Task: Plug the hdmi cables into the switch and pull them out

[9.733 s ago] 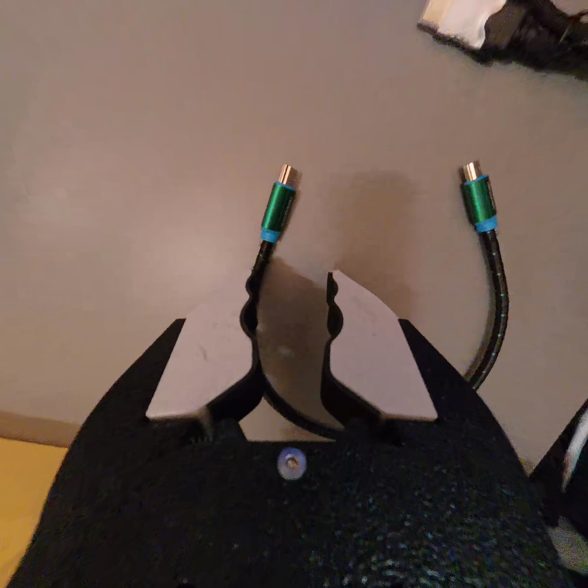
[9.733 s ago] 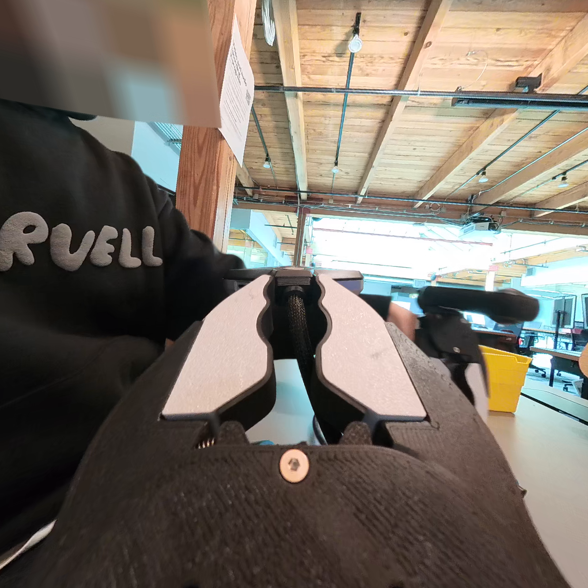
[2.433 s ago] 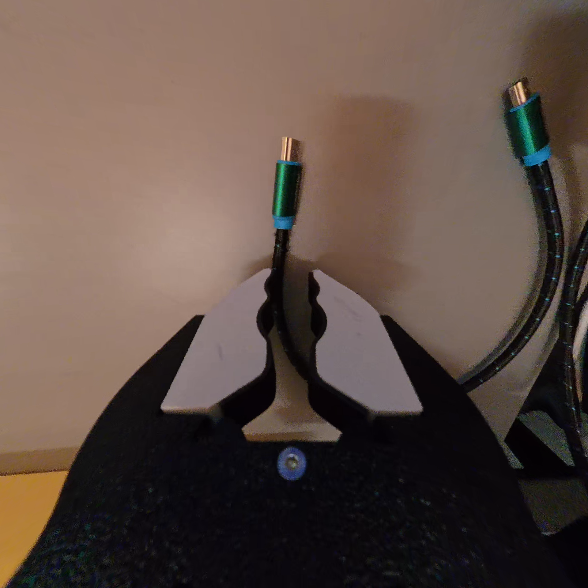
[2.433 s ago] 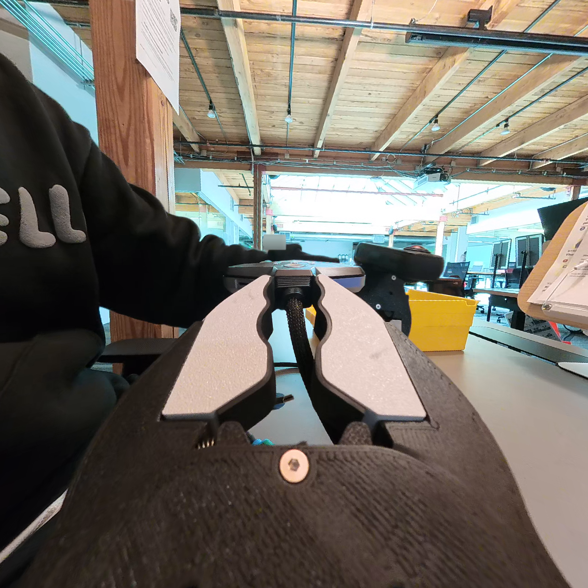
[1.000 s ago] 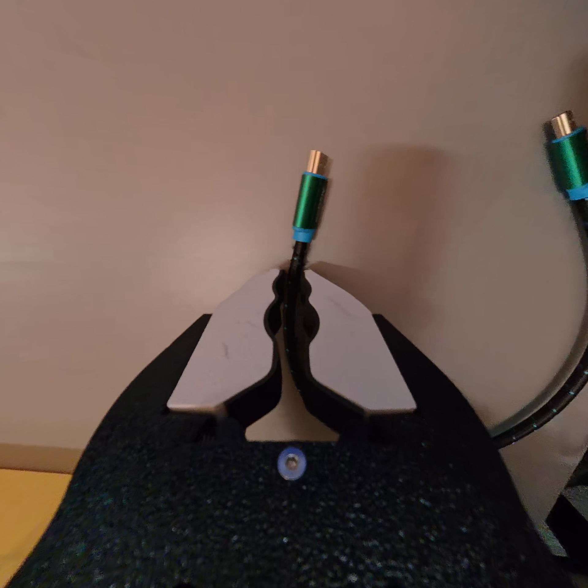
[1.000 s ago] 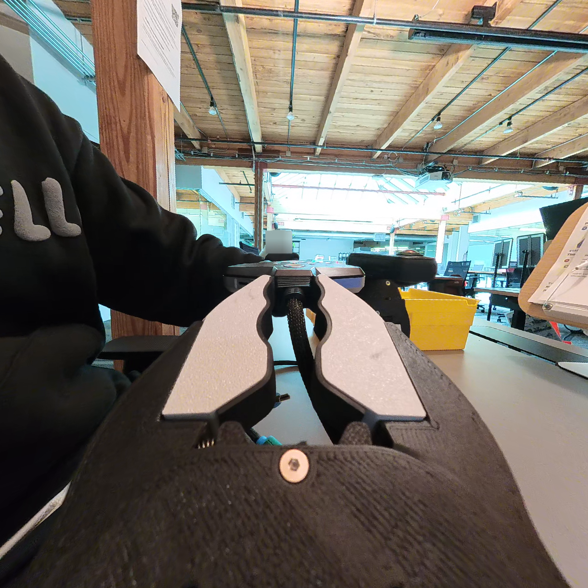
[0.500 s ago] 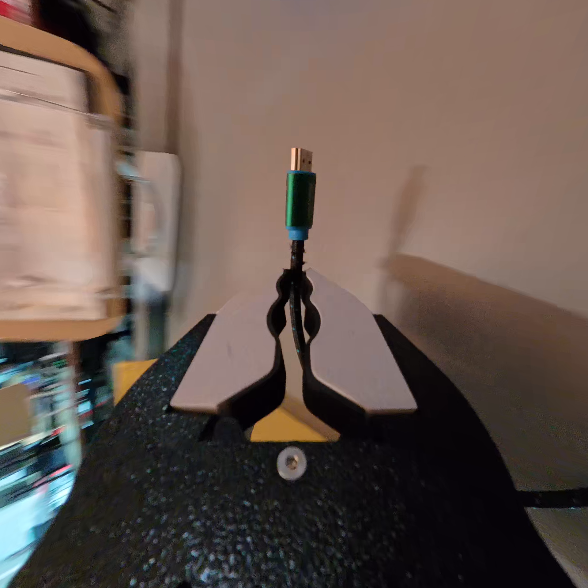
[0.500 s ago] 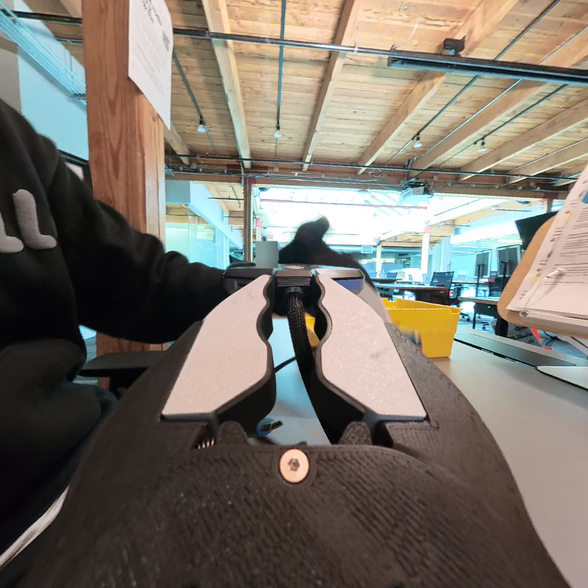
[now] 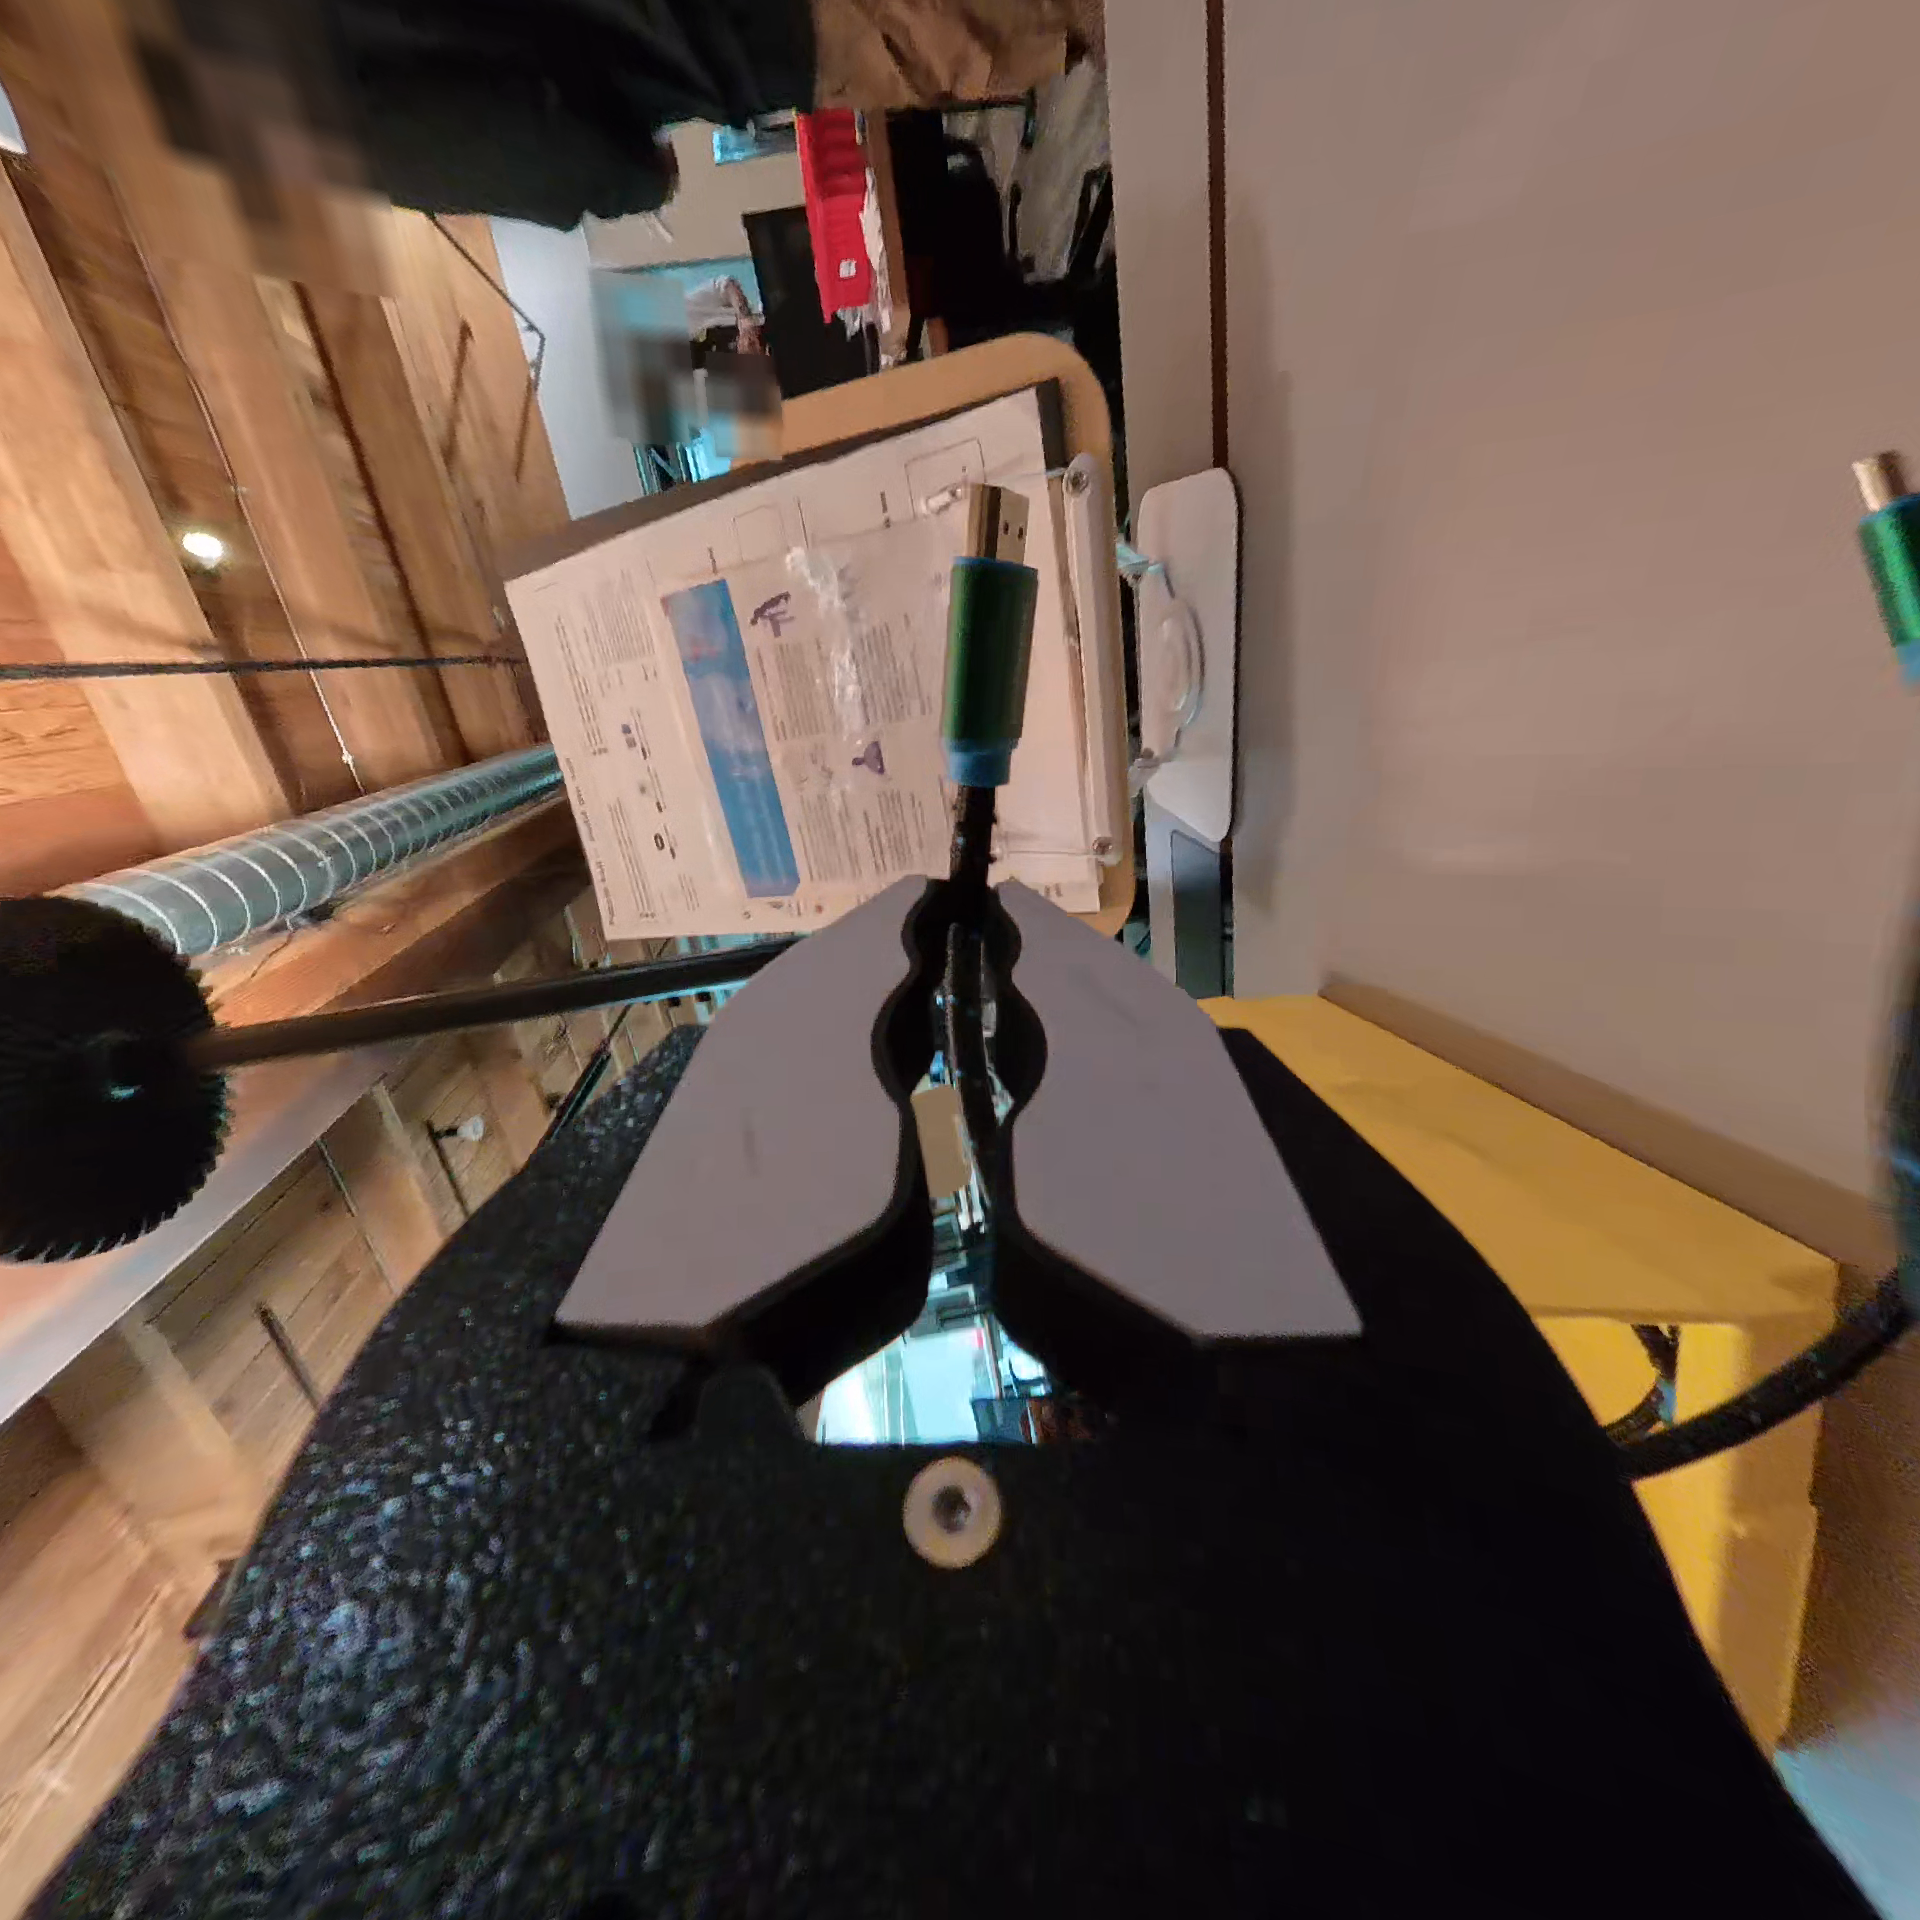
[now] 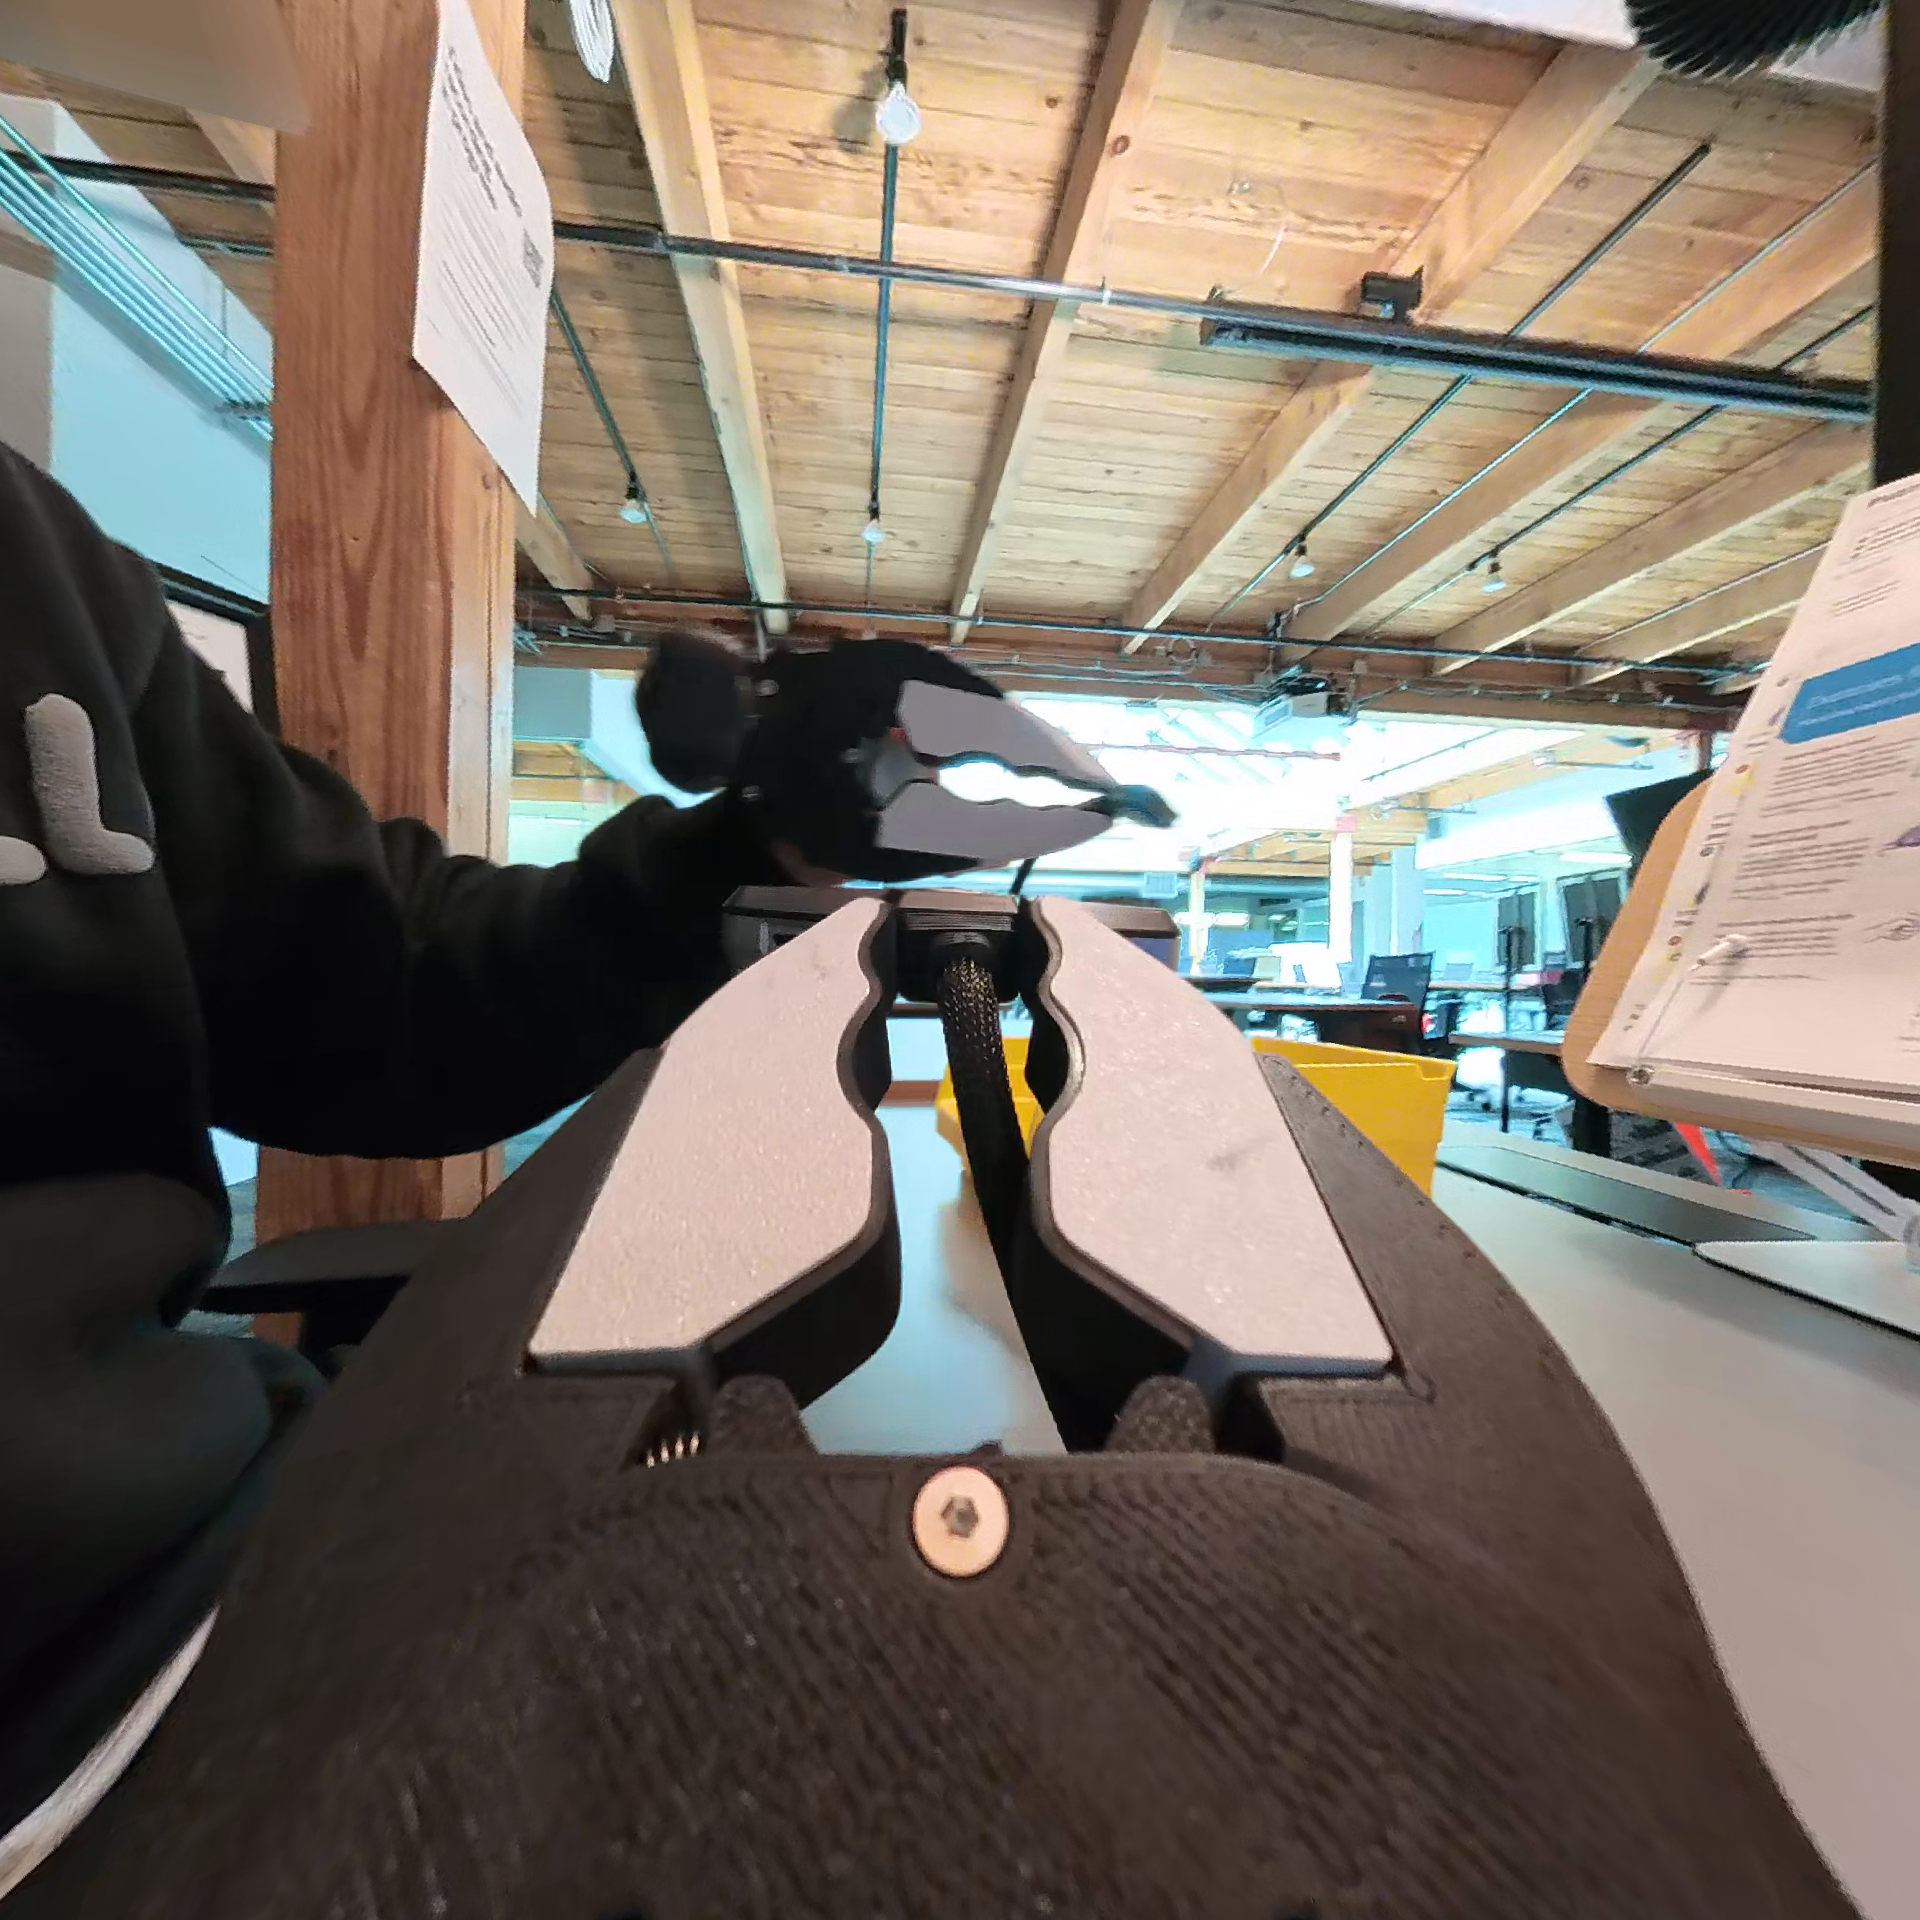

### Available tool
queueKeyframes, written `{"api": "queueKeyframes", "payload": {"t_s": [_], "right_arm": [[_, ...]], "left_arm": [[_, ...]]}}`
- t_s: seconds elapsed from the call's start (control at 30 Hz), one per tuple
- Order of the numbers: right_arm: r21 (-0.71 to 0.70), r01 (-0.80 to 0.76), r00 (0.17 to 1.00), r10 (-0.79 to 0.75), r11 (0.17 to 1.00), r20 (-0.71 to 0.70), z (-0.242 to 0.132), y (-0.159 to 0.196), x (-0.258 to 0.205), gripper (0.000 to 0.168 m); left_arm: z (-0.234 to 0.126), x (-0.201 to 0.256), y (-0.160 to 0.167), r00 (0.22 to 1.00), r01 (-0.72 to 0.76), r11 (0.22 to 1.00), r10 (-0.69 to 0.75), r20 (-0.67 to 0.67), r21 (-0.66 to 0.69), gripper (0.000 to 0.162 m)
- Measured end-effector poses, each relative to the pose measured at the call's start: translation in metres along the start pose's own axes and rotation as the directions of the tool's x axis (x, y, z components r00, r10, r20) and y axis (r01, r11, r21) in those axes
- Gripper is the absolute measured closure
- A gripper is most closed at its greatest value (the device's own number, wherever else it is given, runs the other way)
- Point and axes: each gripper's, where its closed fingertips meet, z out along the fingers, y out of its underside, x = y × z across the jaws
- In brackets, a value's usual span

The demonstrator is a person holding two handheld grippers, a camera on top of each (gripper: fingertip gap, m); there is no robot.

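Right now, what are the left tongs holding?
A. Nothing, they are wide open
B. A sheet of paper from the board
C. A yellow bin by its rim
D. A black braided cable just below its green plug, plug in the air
D: the left tongs are shut on the braided cable, and its green plug sticks out beyond the tips, plugged into nothing.

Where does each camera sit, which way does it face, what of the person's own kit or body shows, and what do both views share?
Left wrist view: on the left tongs, rolled sideways, facing a clipboard of papers; shut on a green-plugged cable.
Right wrist view: on the right tongs, low over the table, facing the switch; a dark sleeve shows.
Shared: left tongs, clipboard, yellow bin.
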Motion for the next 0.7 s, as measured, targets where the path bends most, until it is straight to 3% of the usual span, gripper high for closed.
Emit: {"api": "queueKeyframes", "payload": {"t_s": [0.4, 0.5, 0.7], "right_arm": [[0.065, 0.007, 0.999, -0.009, 0.998, 0.04, -0.003, -0.01, -0.006, 0.146], [0.072, 0.01, 0.998, -0.014, 0.997, 0.062, -0.003, -0.011, -0.01, 0.146], [0.147, -0.018, 0.996, 0.004, 0.989, 0.092, -0.008, -0.023, -0.013, 0.146]], "left_arm": [[-0.042, 0.012, -0.04, 0.974, -0.195, 0.98, 0.199, 0.103, -0.051, 0.155], [-0.045, 0.013, -0.033, 0.971, -0.218, 0.974, 0.223, 0.081, -0.062, 0.155], [-0.047, -0.004, -0.008, 0.99, -0.119, 0.991, 0.123, 0.074, -0.057, 0.155]]}}
